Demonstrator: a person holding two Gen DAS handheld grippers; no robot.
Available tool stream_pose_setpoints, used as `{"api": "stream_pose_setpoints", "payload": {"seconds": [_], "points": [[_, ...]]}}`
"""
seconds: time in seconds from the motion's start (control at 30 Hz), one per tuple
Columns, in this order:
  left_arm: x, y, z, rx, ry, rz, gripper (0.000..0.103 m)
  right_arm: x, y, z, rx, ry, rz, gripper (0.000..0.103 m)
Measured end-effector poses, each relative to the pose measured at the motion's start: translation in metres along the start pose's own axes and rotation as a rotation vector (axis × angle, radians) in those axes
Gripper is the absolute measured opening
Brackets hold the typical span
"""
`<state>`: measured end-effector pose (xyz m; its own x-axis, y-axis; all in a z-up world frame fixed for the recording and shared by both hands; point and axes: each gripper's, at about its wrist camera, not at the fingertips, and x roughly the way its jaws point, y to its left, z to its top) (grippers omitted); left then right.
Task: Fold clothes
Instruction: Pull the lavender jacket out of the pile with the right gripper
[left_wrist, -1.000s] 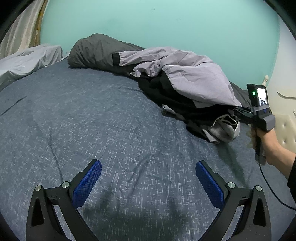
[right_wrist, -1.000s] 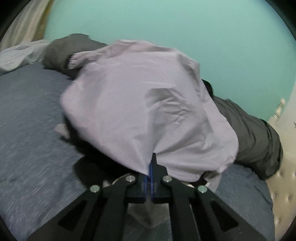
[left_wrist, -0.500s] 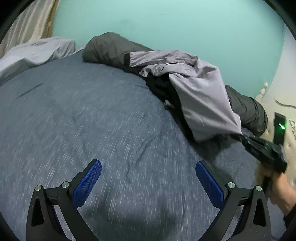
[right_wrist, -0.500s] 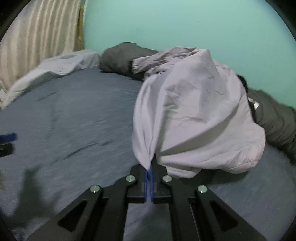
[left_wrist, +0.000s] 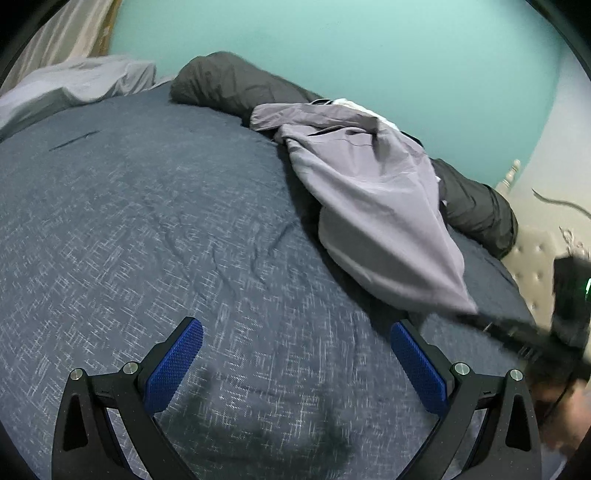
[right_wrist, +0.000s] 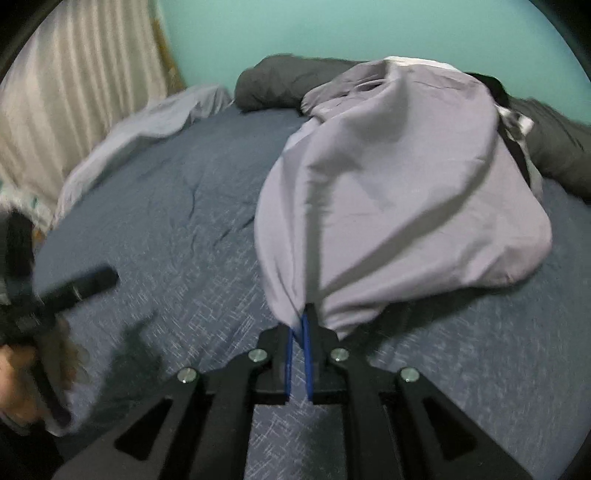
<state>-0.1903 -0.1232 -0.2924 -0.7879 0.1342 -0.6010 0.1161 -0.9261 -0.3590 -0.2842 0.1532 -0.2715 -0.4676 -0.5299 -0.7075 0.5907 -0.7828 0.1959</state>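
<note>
A lilac-grey garment (left_wrist: 369, 206) lies stretched across the blue bed cover (left_wrist: 147, 221), its far end still against the dark bedding. One corner runs taut to my right gripper (right_wrist: 299, 321), whose blue pads (right_wrist: 306, 343) still pinch that corner (right_wrist: 295, 295) while the jaws are opening. In the left wrist view the right gripper (left_wrist: 480, 317) is a blur at the garment's near tip. My left gripper (left_wrist: 295, 354) hovers open over bare cover, left of the garment, with nothing between its fingers. It also shows blurred as the left gripper (right_wrist: 74, 284) in the right wrist view.
A dark grey rolled duvet or bolster (left_wrist: 229, 85) lies along the teal wall behind the garment. A pale sheet (left_wrist: 74, 81) is bunched at the far left, beside a striped curtain (right_wrist: 74, 92). A tufted headboard (left_wrist: 535, 266) borders the right edge.
The right gripper has dragged the lilac garment off the dark clothes pile toward the near side of the bed, and its pads have parted slightly. The left gripper slid sideways, still open.
</note>
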Motion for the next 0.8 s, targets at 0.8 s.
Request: {"api": "stream_pose_setpoints", "payload": {"seconds": [0.8], "points": [[0.047,0.008,-0.012,0.013,0.081,-0.026,0.103,0.059,-0.228,0.015,0.552,-0.084,-0.239,0.039]]}}
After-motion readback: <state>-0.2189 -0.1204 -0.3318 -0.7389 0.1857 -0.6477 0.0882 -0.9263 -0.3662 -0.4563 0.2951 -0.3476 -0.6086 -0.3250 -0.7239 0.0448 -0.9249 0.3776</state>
